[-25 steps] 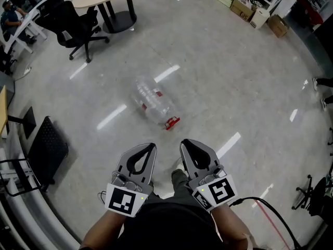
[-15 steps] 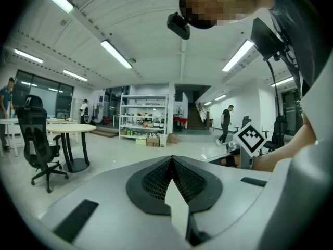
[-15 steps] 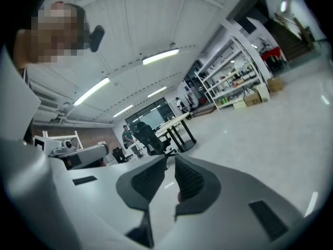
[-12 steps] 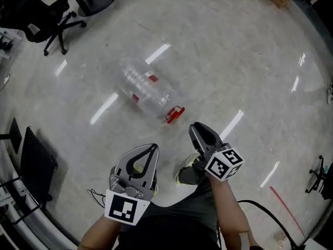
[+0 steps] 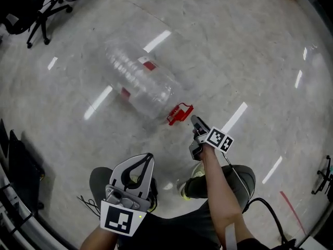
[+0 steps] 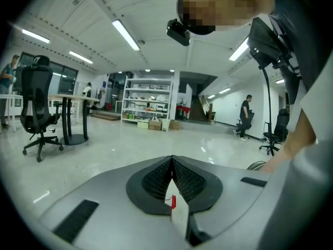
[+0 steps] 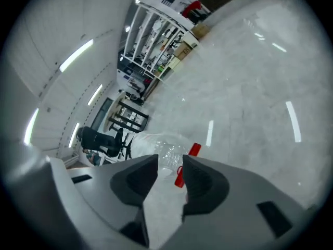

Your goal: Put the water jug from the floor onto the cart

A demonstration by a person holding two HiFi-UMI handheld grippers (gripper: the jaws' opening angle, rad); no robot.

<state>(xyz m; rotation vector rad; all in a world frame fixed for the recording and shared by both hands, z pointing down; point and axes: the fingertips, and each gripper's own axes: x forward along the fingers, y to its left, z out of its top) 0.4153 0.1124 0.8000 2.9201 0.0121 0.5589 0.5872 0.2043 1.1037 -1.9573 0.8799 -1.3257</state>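
Note:
A clear, empty water jug (image 5: pixel 138 82) lies on its side on the grey floor, with its red handle (image 5: pixel 179 113) pointing toward me. My right gripper (image 5: pixel 196 123) is turned on its side just short of that handle. In the right gripper view the jaws (image 7: pixel 170 160) are opening, with nothing between them. The jug (image 7: pixel 161 146) and its red handle (image 7: pixel 179 177) lie just beyond the tips. My left gripper (image 5: pixel 149 157) hangs back near my knee, shut and empty. Its closed tips (image 6: pixel 171 161) point across the room.
A black office chair (image 5: pixel 31 9) stands at the far left and a dark panel (image 5: pixel 15 160) at the left edge. A cable (image 5: pixel 270 212) trails at the lower right. A round table (image 6: pixel 73 100), shelves (image 6: pixel 148 100) and a walking person (image 6: pixel 244 116) are far off.
Both grippers have sunk toward the floor. The right one rolled onto its side, reached forward to the red handle and opened. The jug looms larger in the head view.

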